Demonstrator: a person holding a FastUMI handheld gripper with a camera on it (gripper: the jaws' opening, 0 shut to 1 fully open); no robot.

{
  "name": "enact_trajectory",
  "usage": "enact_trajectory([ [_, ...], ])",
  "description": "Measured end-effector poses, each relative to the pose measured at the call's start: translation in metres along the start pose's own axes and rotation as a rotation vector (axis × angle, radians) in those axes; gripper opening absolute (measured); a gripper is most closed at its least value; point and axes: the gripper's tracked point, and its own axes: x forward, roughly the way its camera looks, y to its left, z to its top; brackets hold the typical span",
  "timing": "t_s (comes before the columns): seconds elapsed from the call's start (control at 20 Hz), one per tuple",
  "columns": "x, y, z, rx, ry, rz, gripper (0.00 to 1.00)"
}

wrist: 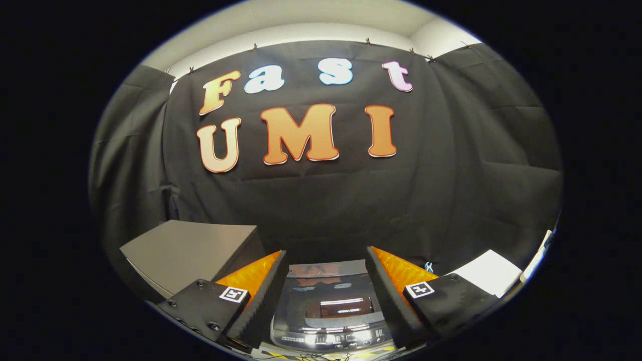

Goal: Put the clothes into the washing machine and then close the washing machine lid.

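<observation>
The tongs (326,281) are released, their two fingers spread wide and grasping nothing. Between and just below them sits the washing machine (328,321), its glossy lid (328,293) down. A grey box (193,250) stands beside the left finger.

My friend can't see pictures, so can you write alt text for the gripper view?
The gripper hangs open with nothing between its fingers, above a small top-loading washing machine whose shiny dark lid looks shut. A grey box stands to the left of the fingers, a white sheet lies to the right, and black cloth hangs behind.
</observation>
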Motion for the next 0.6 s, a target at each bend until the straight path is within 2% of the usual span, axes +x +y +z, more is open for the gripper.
enact_trajectory([
  [0.35,-0.114,0.019,0.021,-0.002,-0.044,-0.055,0.99],
  [0.6,-0.162,0.025,0.040,0.005,-0.086,-0.051,0.98],
])
